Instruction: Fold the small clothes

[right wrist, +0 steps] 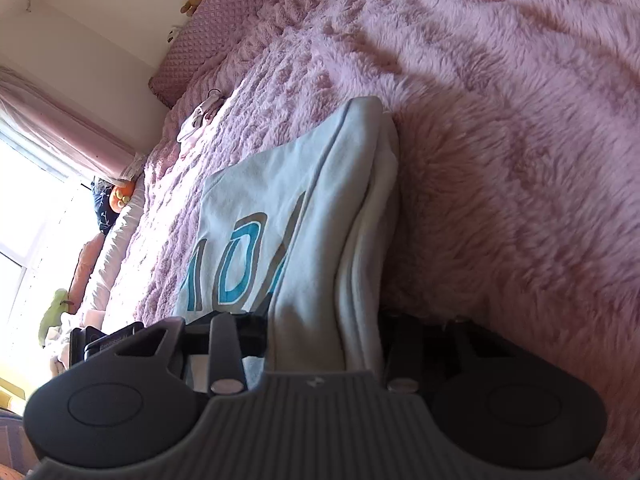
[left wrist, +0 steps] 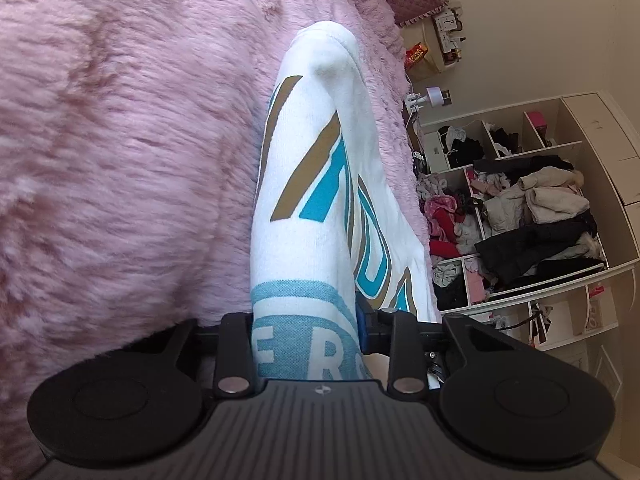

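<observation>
The left gripper (left wrist: 310,344) is clamped on a folded edge of the white garment (left wrist: 316,184), its jaws pressing the cloth just where the teal lettering runs between them. The right gripper (right wrist: 320,340) is likewise clamped on a thick stack of the same garment's (right wrist: 280,216) layers. The garment, printed in teal and tan, lies on the fluffy pink blanket (left wrist: 120,140) that covers the bed, its near edges pinched up in the two grippers. Beyond the bed's edge stands a white shelf unit (left wrist: 592,128) stuffed with jumbled clothes (left wrist: 540,208). A quilted pink headboard (right wrist: 208,36) and a curtained window (right wrist: 36,184) show in the right wrist view.
</observation>
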Tool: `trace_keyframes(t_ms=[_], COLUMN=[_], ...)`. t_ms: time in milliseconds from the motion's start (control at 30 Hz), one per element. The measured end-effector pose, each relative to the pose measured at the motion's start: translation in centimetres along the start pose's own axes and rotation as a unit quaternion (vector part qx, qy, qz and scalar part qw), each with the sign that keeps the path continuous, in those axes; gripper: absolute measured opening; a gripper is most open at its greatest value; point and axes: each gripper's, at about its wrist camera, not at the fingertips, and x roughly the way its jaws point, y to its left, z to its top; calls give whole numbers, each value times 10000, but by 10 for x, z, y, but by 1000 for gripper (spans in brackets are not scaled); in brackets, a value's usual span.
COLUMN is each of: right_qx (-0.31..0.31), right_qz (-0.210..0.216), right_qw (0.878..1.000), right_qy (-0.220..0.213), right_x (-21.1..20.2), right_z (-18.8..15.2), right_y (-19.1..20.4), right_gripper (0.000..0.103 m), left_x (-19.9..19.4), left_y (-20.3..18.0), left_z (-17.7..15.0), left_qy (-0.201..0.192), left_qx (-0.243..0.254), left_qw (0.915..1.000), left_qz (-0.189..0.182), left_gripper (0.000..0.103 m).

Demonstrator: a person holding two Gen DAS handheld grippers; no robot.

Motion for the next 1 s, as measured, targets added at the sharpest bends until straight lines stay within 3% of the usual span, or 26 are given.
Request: trace_keyframes(t_ms=[233,333,467,733,1000], right_qx=[50,-14,-158,-701,-1112], right_qz=[-95,-81,-42,283,775], right_qw=[9997,9997,9993,9963,9901], right_qy=[-215,-234,-322,-400,-357], right_x=[-14,-23,-42,-84,-90], right_z=[0,2,1,-21,-58], right_y=[18,31,56,143,240], right_gripper=[23,23,22,22,22], left_x=[-13,-23,-46,-133,-233], left_y=[-43,-64,-85,-128,-158], left_z=[-4,-8,-13,-26,-27], left_qy=[-42,-44,-153,-509,-1117], left_qx=[725,1063,1162,1463,1720], left_qw=[9964,9931,9924,9876,9780], left_qz=[430,492,377,254,382], left_gripper=[31,31,31,31,31])
